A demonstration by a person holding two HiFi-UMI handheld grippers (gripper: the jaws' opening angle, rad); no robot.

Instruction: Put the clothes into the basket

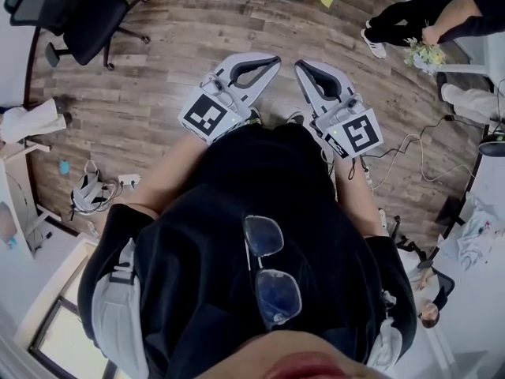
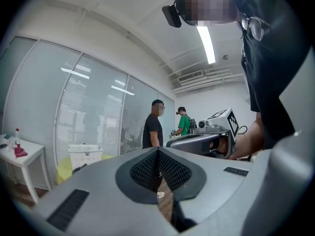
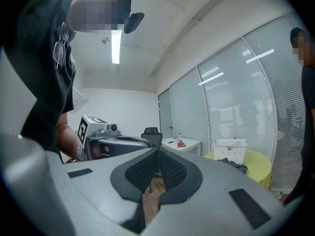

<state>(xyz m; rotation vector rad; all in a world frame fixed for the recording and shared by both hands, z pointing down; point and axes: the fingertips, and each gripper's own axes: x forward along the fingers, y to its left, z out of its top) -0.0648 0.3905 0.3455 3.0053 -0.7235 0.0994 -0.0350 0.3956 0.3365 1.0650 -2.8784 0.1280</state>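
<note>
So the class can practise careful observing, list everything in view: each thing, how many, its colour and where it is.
round table: one, yellow, by the glass wall
laundry basket: one, white, on the round table
clothes: one heap, dark, on that table beside the basket
office chair: one, black, on the wood floor
side table: one, white, against the glass wall
backpack: one, grey, on the floor
bystanders: at least two, one in black, one in green, standing farther off
glasses: one pair, dark-rimmed, hanging on the person's shirt
left gripper: one, grey, fingers together, empty
right gripper: one, grey, fingers together, empty
</note>
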